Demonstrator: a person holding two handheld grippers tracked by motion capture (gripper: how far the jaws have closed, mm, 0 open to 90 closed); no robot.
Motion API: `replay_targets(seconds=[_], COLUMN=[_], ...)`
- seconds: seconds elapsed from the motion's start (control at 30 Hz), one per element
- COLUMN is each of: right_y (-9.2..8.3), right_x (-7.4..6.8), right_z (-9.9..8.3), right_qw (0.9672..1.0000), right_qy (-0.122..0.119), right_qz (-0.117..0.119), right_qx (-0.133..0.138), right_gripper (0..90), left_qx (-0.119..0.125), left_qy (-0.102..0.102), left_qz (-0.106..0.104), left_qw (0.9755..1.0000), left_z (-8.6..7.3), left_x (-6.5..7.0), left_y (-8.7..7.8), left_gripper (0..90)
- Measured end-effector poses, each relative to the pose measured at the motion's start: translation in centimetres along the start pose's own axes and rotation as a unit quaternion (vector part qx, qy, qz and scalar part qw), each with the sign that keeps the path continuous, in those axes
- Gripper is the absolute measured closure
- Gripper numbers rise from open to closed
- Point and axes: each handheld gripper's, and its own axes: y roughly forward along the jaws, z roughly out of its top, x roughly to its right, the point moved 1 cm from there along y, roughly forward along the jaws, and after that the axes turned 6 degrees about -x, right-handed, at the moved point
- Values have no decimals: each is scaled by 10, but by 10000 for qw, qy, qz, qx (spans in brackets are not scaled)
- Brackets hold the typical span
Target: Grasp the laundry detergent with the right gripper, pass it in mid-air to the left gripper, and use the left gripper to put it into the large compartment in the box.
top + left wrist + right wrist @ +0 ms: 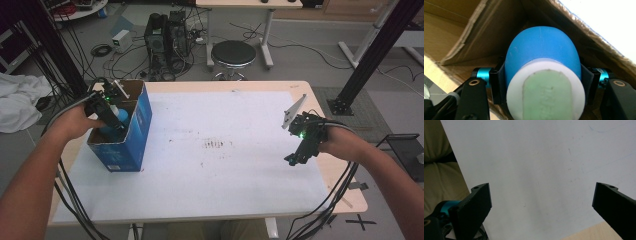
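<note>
The blue bottle (pixel 119 116) sits down inside the open blue carton (pixel 131 142) at the bench's (pixel 240 200) left end, held by the left tool (pixel 111 111), which reaches in from above — the carton's walls ring it on every side. The right tool (pixel 295 159) hangs over the white sheet (pixel 225 175) near the right edge, well apart. A black stool (pixel 233 54) stands on the floor beyond the bench.

In the left gripper view the bottle (pixel 541 57) is clamped between both jaws, its white collar (pixel 514 90) and green cap (pixel 545 97) toward the camera; brown cardboard flaps (pixel 469 32) crowd close around it.

In the right gripper view the jaws stand wide apart — nothing between them but the white sheet (pixel 536 165).
</note>
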Motion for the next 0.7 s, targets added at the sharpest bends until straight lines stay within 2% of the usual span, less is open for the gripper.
replay_targets(seconds=[0.03, 0.13, 0.17, 0.2, 0.23, 0.27, 0.37, 0.5, 0.53, 0.6, 0.63, 0.67, 0.7], right_y=[0, 1, 1, 1, 2, 2, 3, 3, 3, 3, 3, 3, 3], right_x=[1, 0, 0, 0, -1, -1, -1, -1, -1, -1, -2, -2, -2], right_z=[0, 1, 2, 2, 2, 2, 2, 2, 2, 2, 2, 2, 2], right_qw=[10000, 10000, 10000, 10000, 10000, 10000, 10000, 10000, 10000, 10000, 10000, 10000, 10000], right_qy=[-55, -51, -27, -24, -13, -49, -59, -52, -45, -69, -16, -22, -35], right_qz=[6, 1, 4, 13, 4, 8, 14, 15, 14, 18, 11, 13, 22], right_qx=[2, -7, -14, -23, -31, -32, -24, -34, -31, -23, -35, -46, -43], right_gripper=[14, 14, 14, 14, 14, 14, 14, 14, 14, 14, 14, 14, 14], left_qx=[-130, -178, 24, 16, -180, -143, -220, -132, -206, -156, -235, -152, -200], left_qy=[134, 185, -87, -61, 173, 117, 202, 55, 126, 56, 129, 35, 61], left_qz=[10, -48, -76, -72, -37, -73, -63, -122, -116, -123, -125, -116, -122], left_qw=[9998, 9997, 9999, 10000, 9997, 9998, 9995, 9998, 9996, 9998, 9996, 9998, 9997], left_z=[0, -1, -1, 0, 0, 0, 0, 1, 2, 2, 2, 3, 3], left_x=[-1, -3, 0, 0, -4, -3, -6, -6, -8, -8, -10, -9, -10], left_y=[1, 0, 3, 3, 1, 2, 2, 4, 3, 4, 3, 4, 4], left_gripper=[376, 375, 376, 375, 375, 375, 374, 373, 372, 371, 370, 369, 357])
